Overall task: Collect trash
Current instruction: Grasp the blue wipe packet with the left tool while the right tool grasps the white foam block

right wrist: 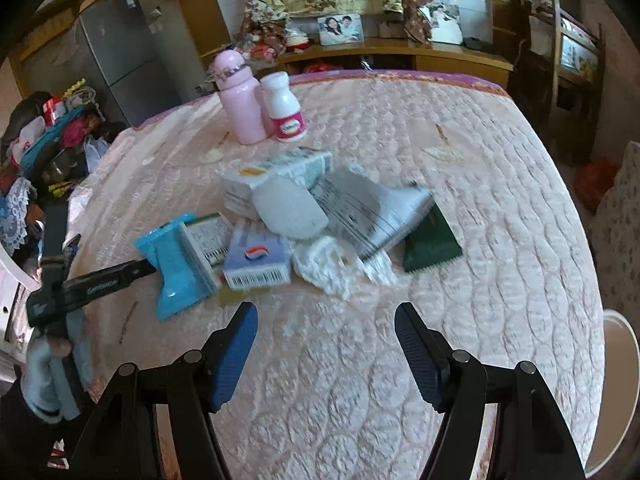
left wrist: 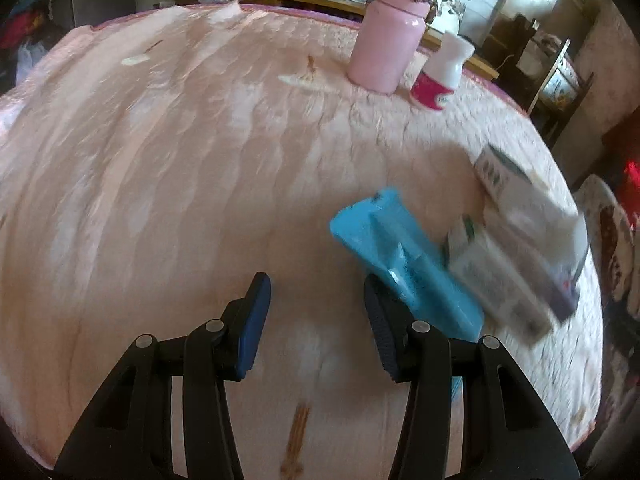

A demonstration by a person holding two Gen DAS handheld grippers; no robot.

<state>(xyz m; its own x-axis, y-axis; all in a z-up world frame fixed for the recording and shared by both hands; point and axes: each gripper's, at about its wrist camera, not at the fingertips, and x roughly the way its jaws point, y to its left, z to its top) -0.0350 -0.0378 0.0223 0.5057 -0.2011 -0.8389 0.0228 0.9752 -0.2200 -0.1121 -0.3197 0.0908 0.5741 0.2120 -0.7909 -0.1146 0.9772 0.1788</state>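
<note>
Nothing is reading cleanly. White bottle (right wrist: 285, 110) is showing an oval logo on its pink label, letters too blurred. Small white-and-lilac box (right wrist: 258, 262) is showing a barcode and a red-blue logo, no legible digits. White printed pack (right wrist: 362, 210) and the carton (right wrist: 204, 236) beside the blue wrapper (right wrist: 176, 264) are carrying fine print, unreadable. Left gripper's arm (right wrist: 102, 280) is bearing embossed lettering, too blurred to tell. Left wrist view is motion-blurred; box (left wrist: 504, 178) print illegible.

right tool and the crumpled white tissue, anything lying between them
Nothing: in the right wrist view only bare pink quilted cover separates the open right tool from the crumpled white tissue.
</note>
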